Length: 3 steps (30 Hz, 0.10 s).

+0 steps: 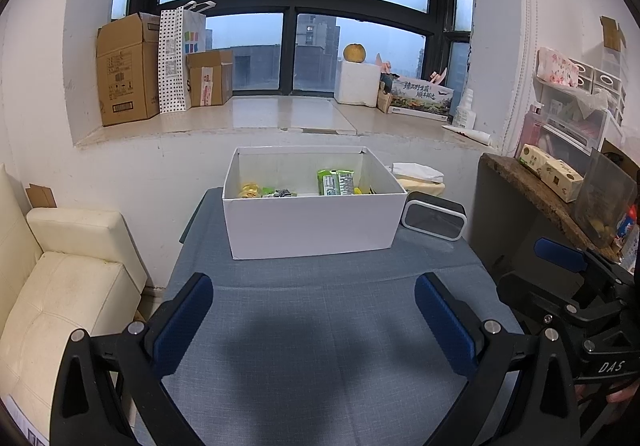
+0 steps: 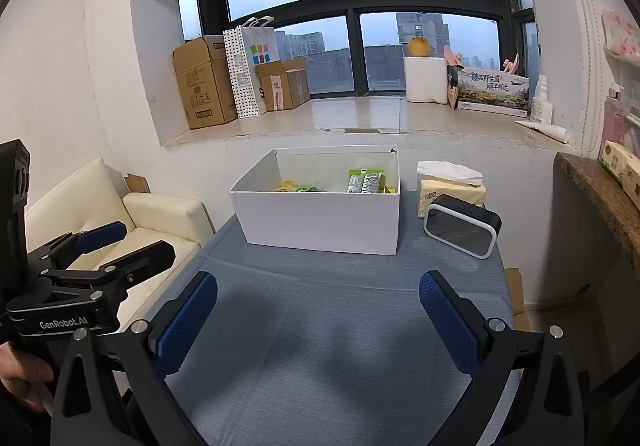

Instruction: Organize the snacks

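Observation:
A white open box (image 1: 308, 224) (image 2: 324, 220) stands at the far side of the blue-grey table (image 1: 320, 326) (image 2: 328, 326). Inside it lie green snack packets (image 1: 336, 182) (image 2: 366, 182) and yellow wrapped snacks (image 1: 250, 190) (image 2: 288, 185). My left gripper (image 1: 314, 302) is open over the bare cloth in front of the box, nothing between its blue pads. My right gripper (image 2: 318, 302) is open too, likewise short of the box and empty. Each gripper shows at the edge of the other's view.
A black-and-white speaker (image 1: 434, 216) (image 2: 462, 226) and a tissue pack (image 2: 448, 182) sit right of the box. A cream sofa (image 1: 60, 286) stands left of the table, a dark counter (image 1: 532, 198) to the right. Cardboard boxes (image 1: 128, 70) line the windowsill.

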Tool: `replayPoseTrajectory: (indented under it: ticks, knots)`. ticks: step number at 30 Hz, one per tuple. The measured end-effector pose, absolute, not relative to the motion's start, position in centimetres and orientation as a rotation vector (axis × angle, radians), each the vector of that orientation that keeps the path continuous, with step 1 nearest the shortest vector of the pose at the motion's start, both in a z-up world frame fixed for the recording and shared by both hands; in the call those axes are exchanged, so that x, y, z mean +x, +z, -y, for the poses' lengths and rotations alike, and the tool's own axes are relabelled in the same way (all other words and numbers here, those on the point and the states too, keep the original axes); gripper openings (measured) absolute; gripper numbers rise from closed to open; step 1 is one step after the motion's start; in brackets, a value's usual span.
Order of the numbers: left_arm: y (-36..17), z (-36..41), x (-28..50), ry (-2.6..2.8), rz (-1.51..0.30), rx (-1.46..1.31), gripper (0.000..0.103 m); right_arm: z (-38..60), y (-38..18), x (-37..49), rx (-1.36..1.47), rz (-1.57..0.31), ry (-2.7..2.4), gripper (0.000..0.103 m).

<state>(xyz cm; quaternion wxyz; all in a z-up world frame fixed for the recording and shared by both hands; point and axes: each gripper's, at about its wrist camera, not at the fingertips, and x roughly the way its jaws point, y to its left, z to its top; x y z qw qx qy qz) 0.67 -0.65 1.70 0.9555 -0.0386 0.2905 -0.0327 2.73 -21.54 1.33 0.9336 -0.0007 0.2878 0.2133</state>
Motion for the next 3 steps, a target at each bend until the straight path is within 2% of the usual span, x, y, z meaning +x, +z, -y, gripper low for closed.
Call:
replayPoseTrajectory:
  ticks: [3]
  knots:
    - [1.76, 0.49, 0.51, -0.077, -0.584, -0.083, 0.103, 21.53, 1.30, 2.73, 0.000, -0.589, 0.437, 0.103]
